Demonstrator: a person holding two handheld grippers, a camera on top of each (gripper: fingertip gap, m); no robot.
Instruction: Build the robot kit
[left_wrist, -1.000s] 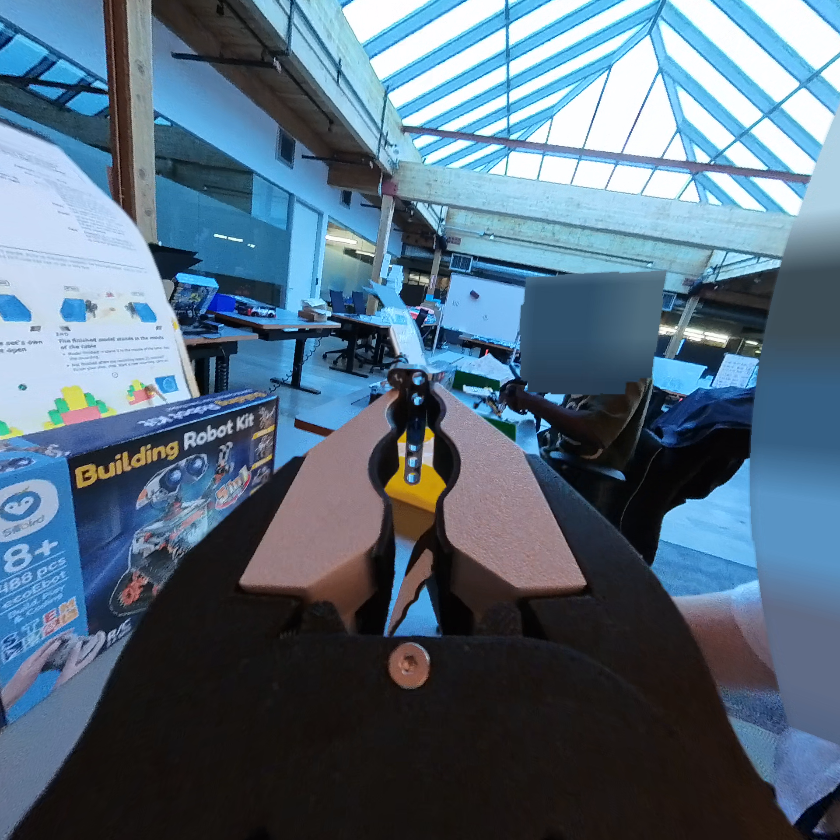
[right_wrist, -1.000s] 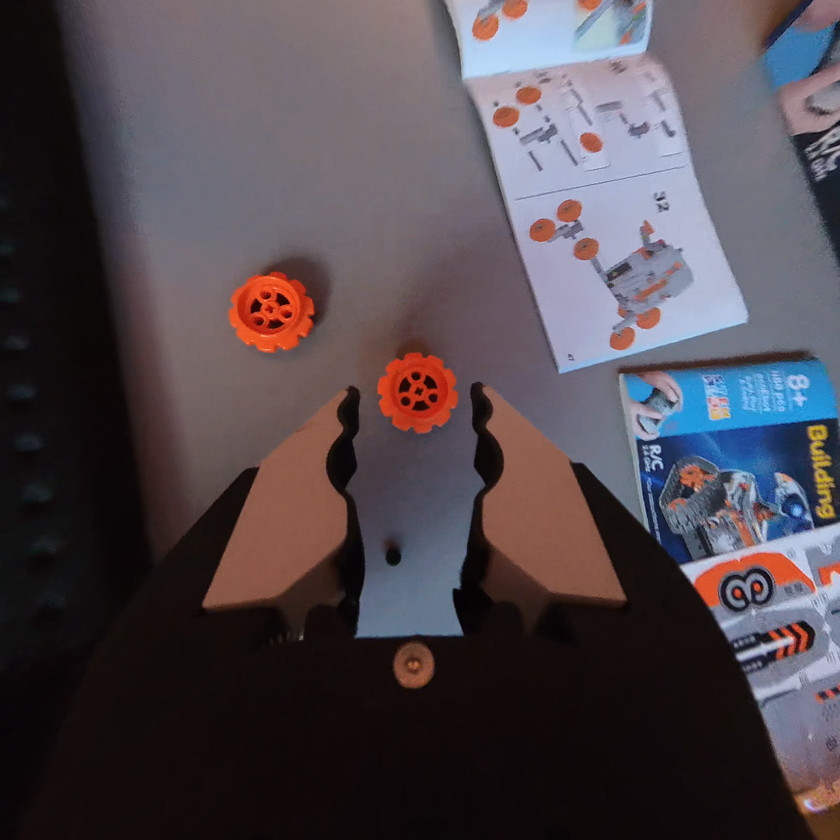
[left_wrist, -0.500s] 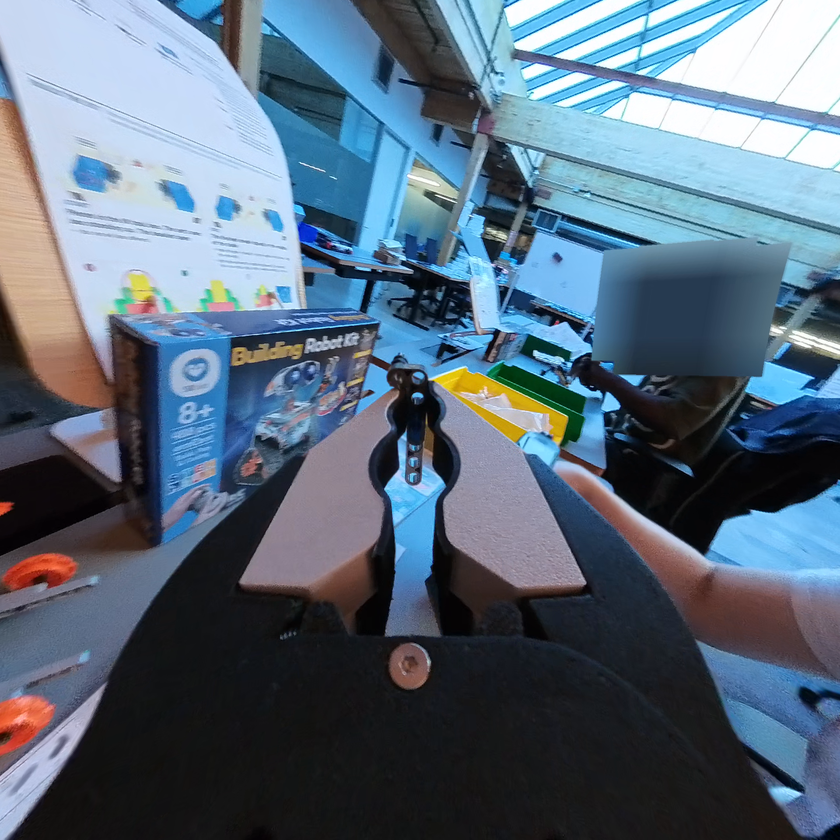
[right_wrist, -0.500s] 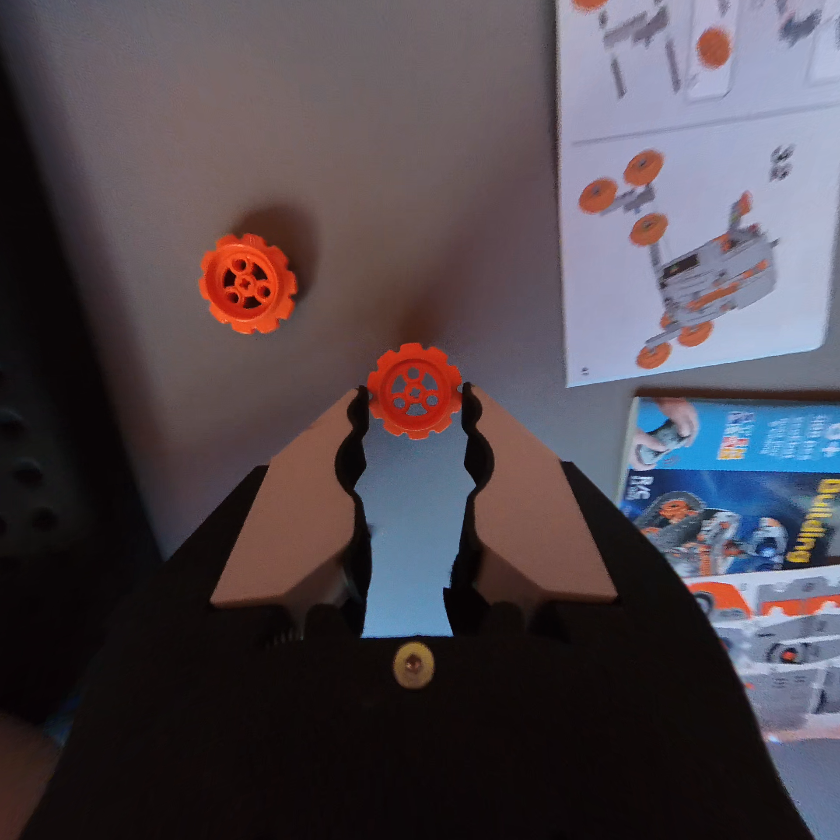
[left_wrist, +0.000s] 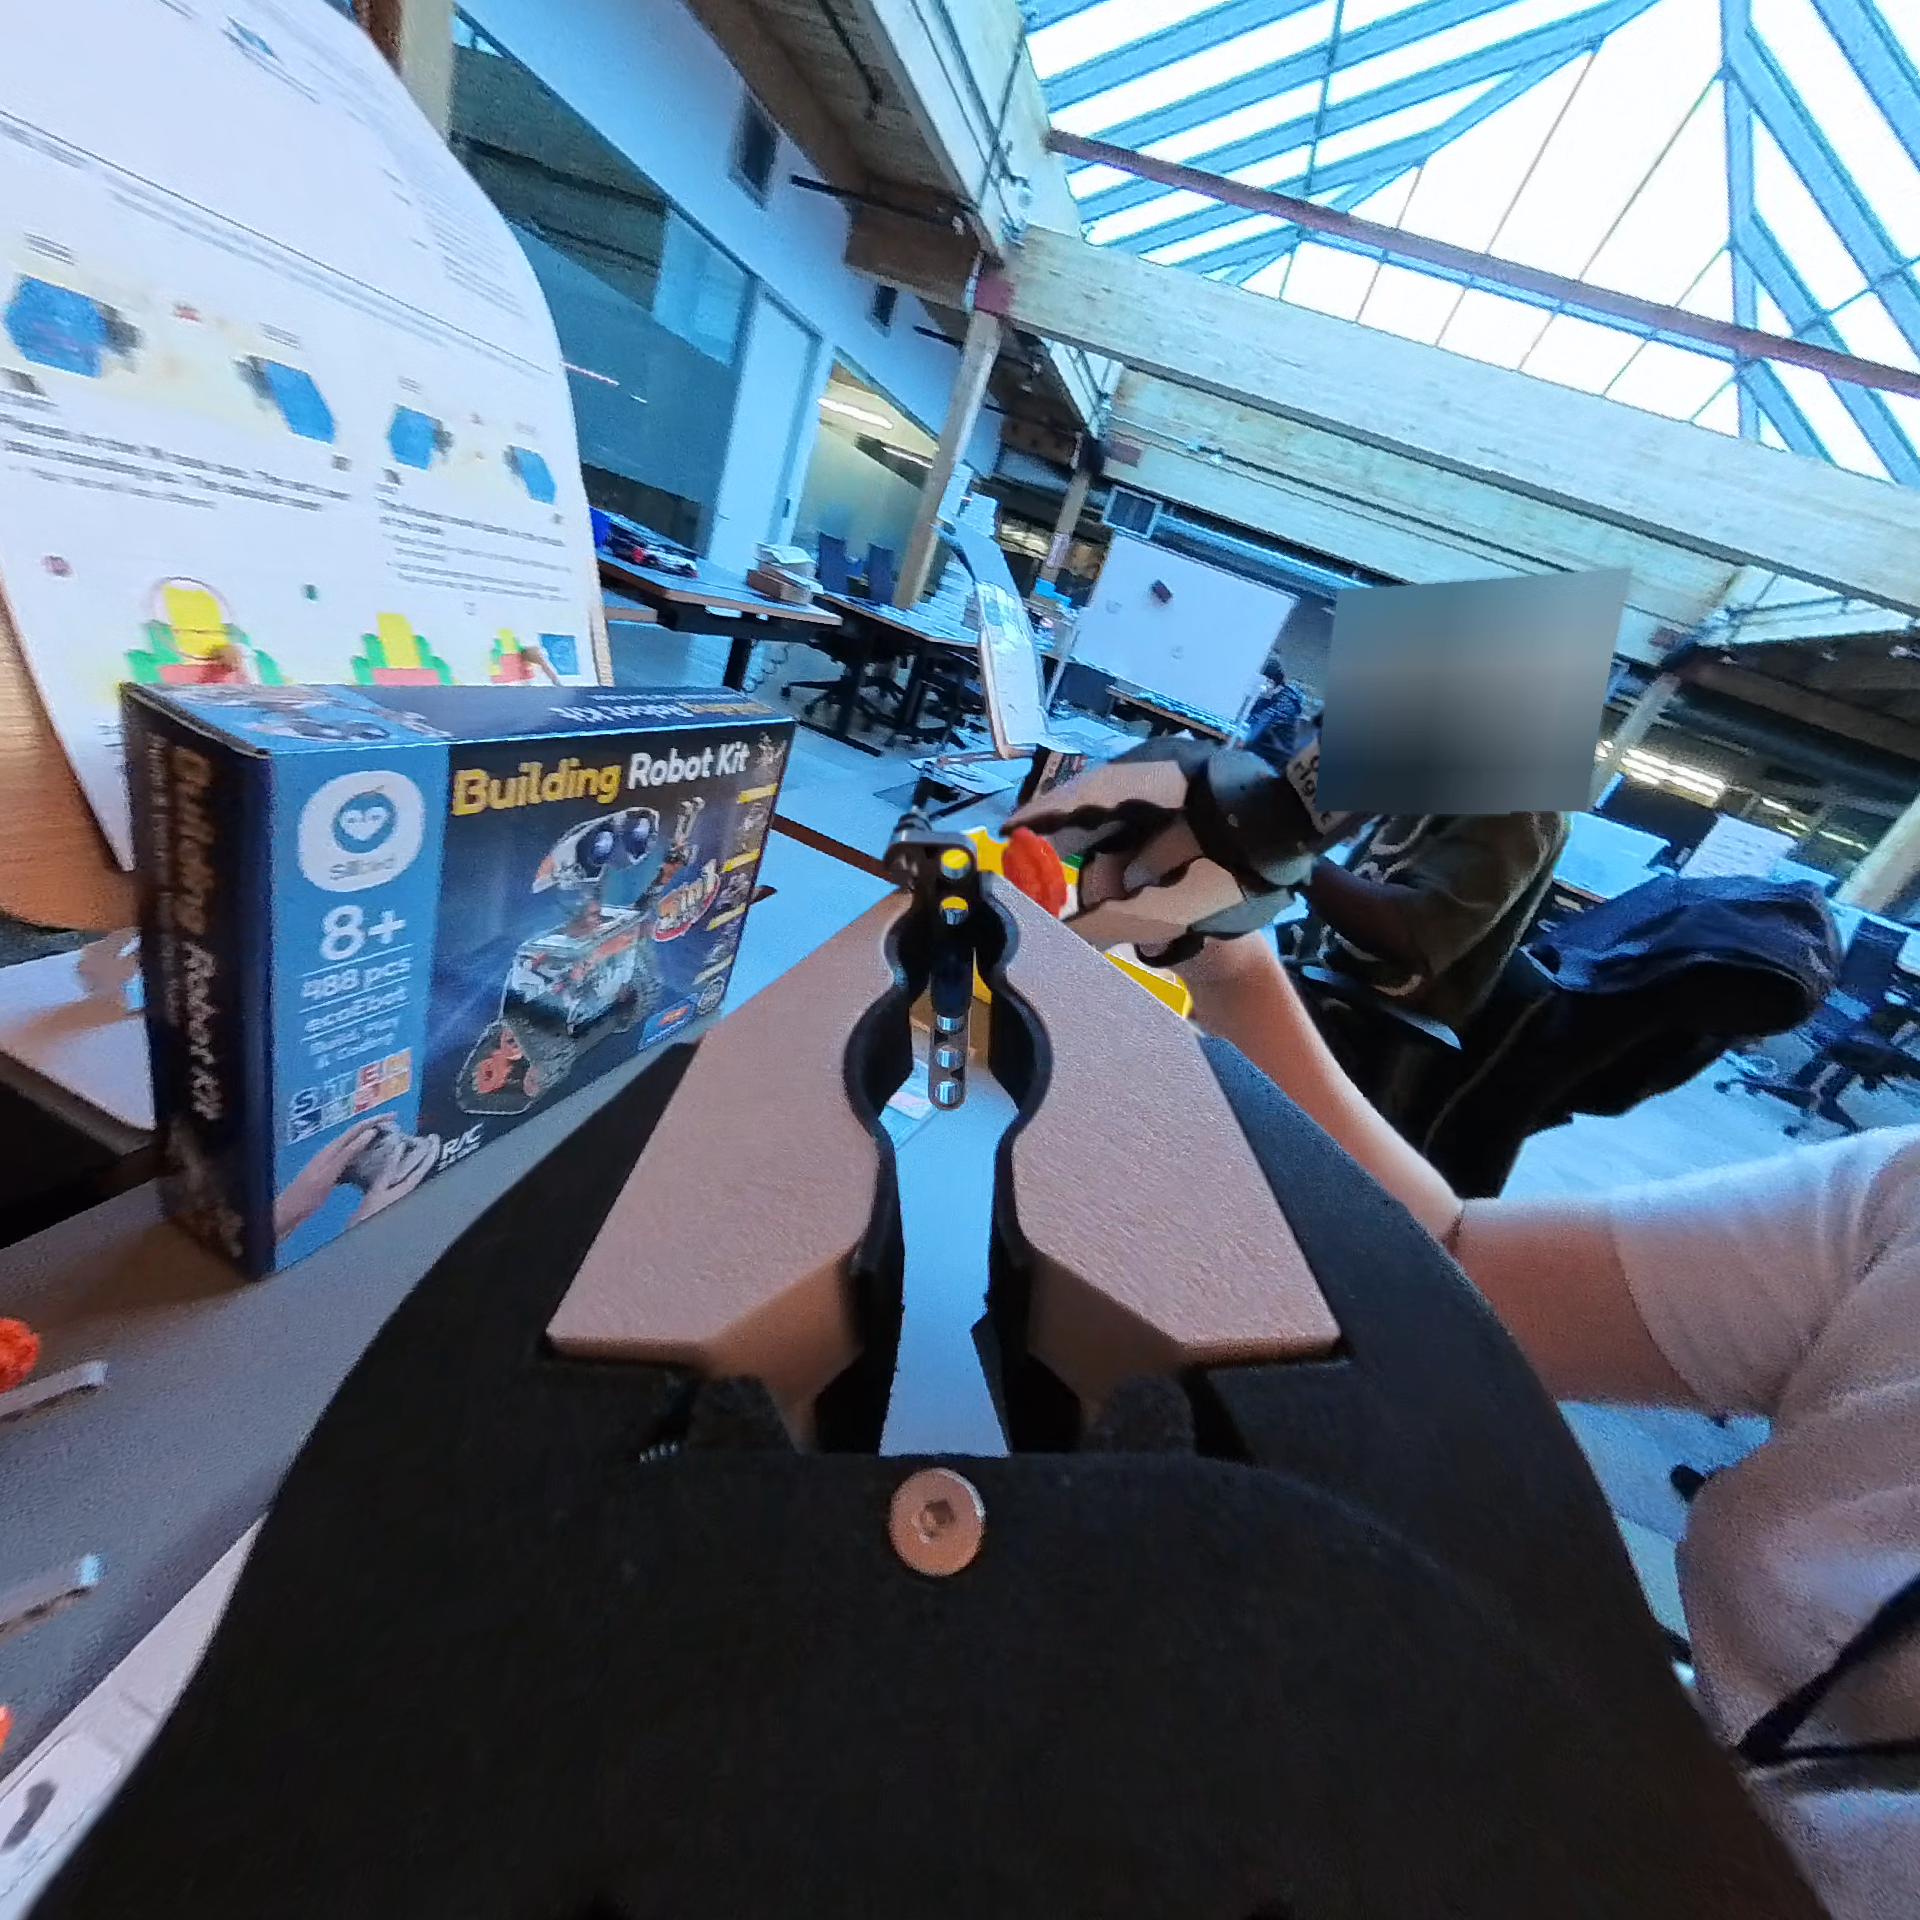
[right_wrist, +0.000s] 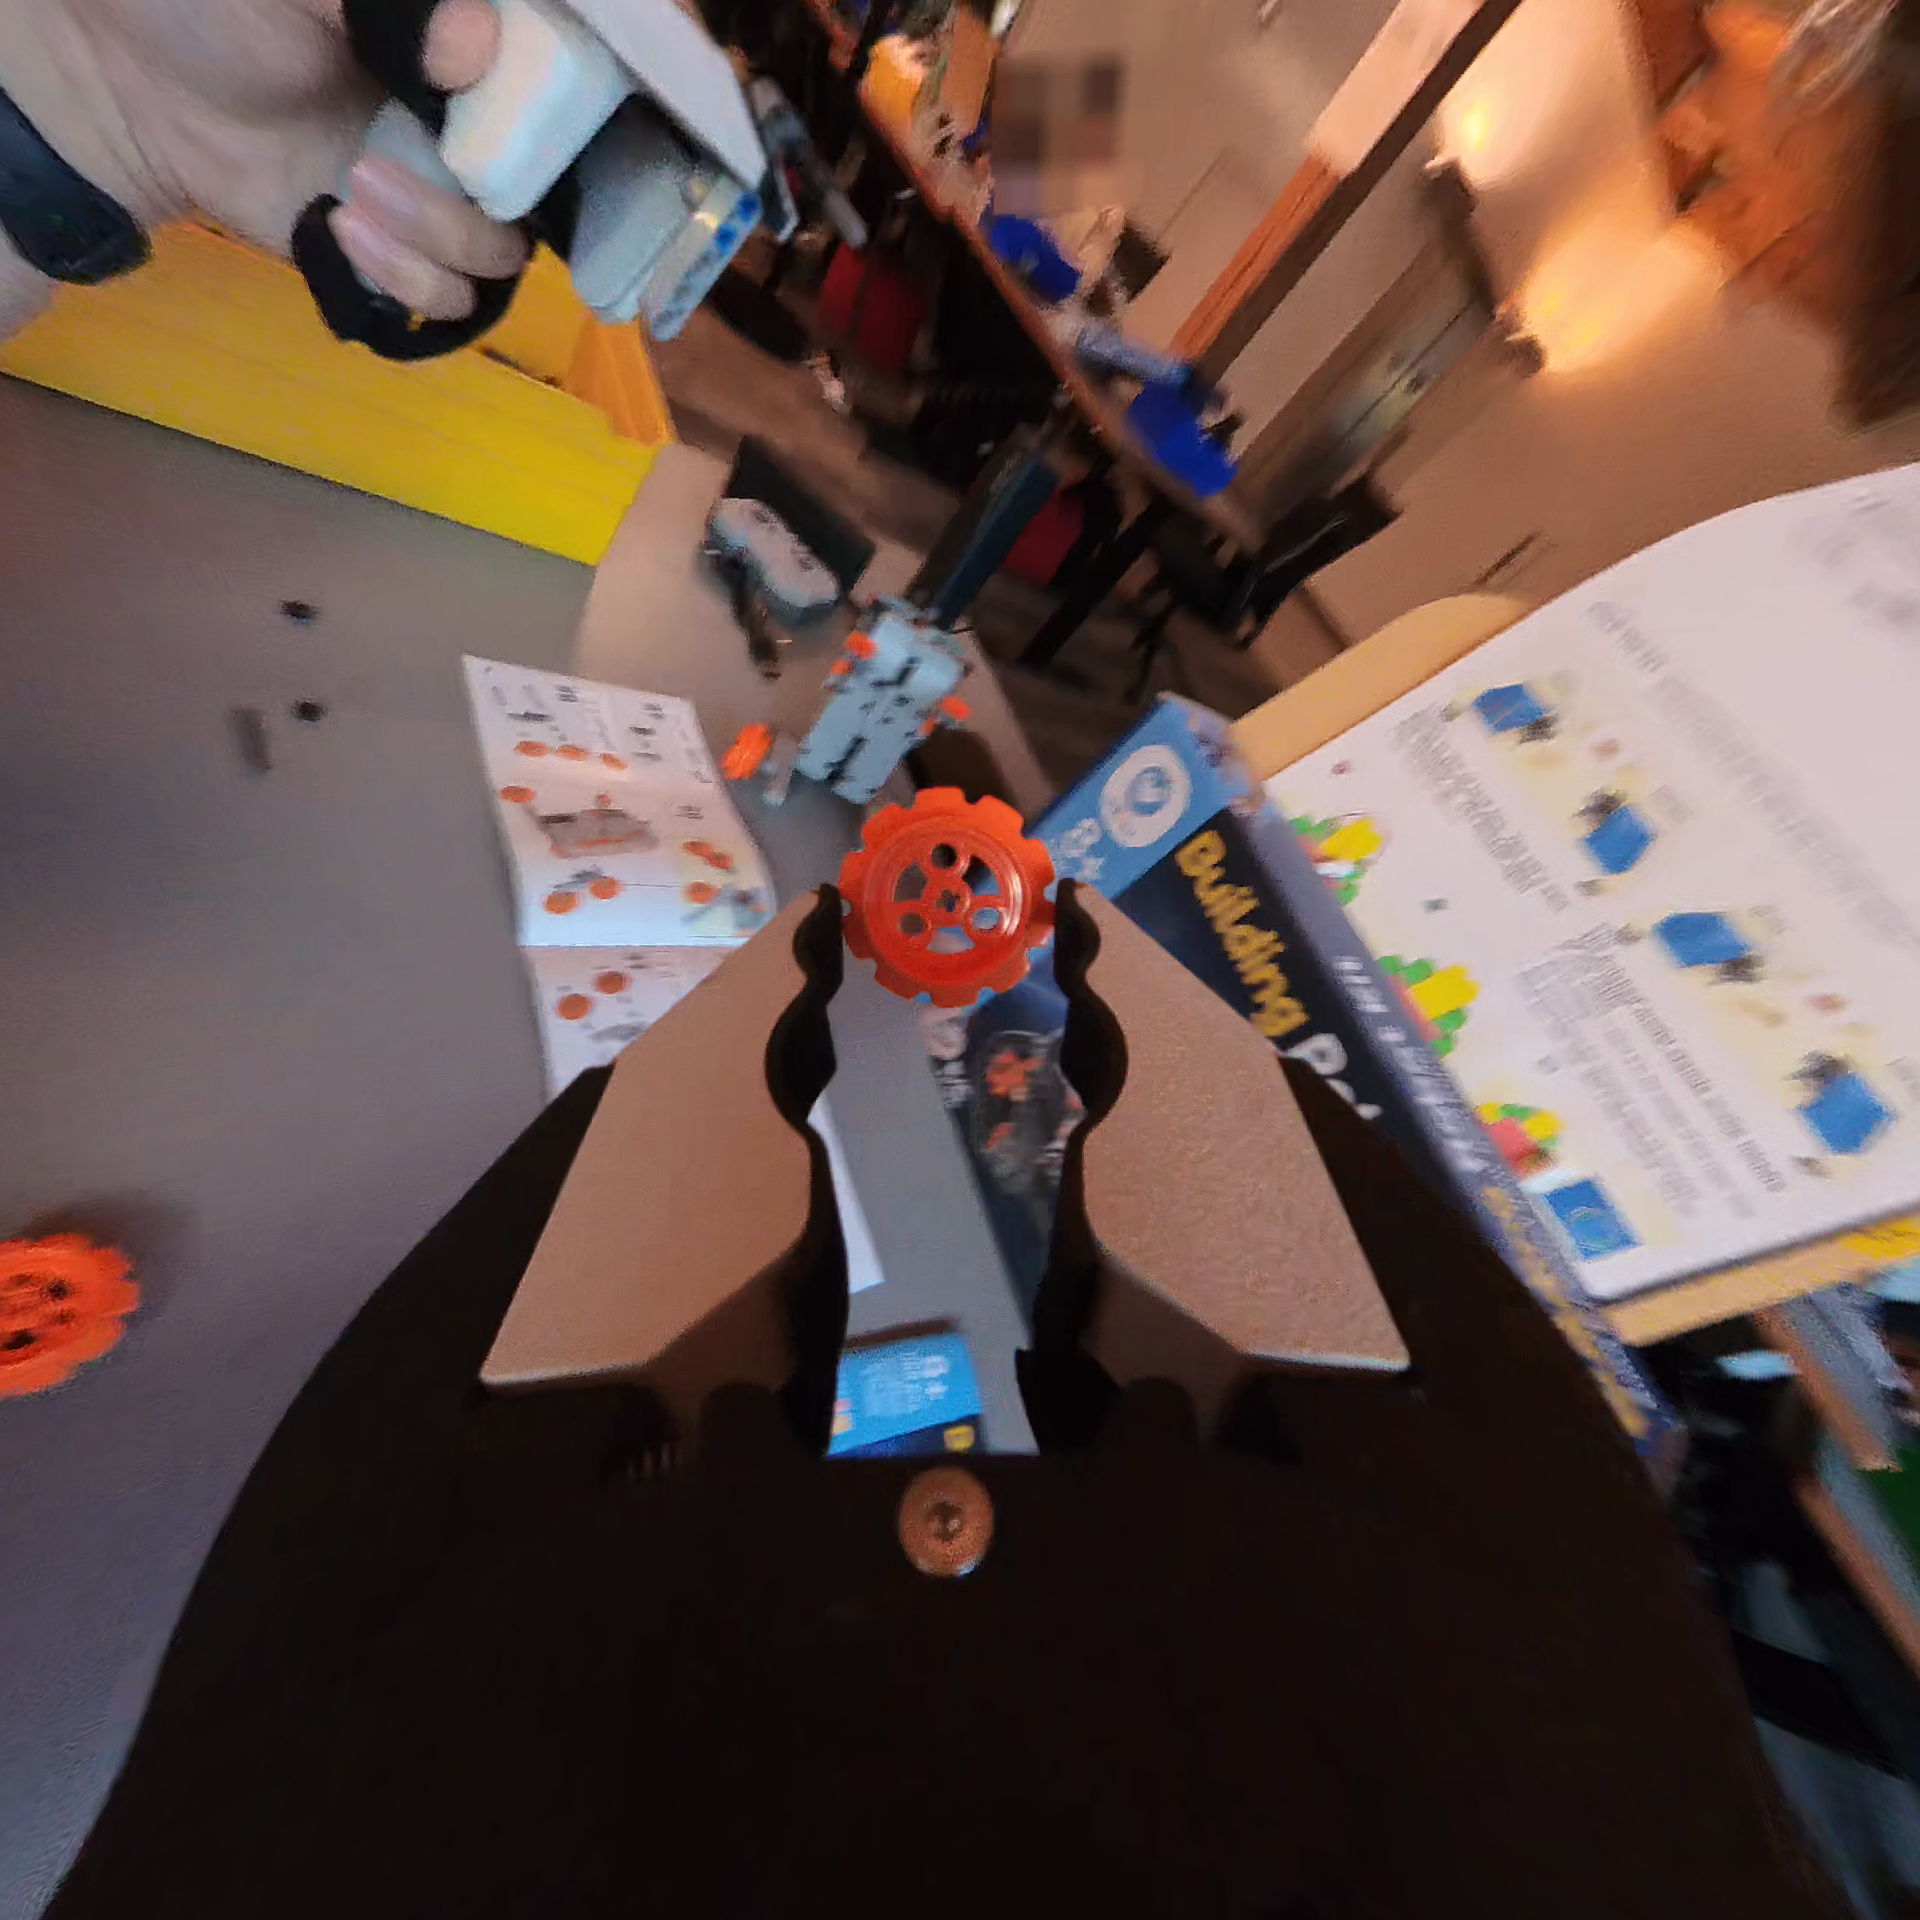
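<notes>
My left gripper (left_wrist: 943, 914) is shut on a dark beam with a row of holes (left_wrist: 948, 987) and holds it upright above the grey table. My right gripper (right_wrist: 943, 902) is shut on an orange toothed wheel (right_wrist: 943, 896) and holds it in the air. In the left wrist view the right gripper with the orange wheel (left_wrist: 1039, 864) shows just right of the beam's top end, very close to it. A second orange wheel (right_wrist: 57, 1311) lies on the table at the left of the right wrist view.
A blue robot kit box (left_wrist: 447, 935) stands on the table, with a white instruction board (left_wrist: 260, 416) behind it. An open instruction booklet (right_wrist: 613, 831), a grey partly built model (right_wrist: 883, 707) and a yellow bin (right_wrist: 312, 416) are on the table. A person sits at the back (left_wrist: 1455, 914). One gripper's finger ends stand about 15 cm off the other's.
My right gripper shut on the orange wheel and lifted it off the table up toward the left gripper's beam. My left gripper swung and kept hold of the beam.
</notes>
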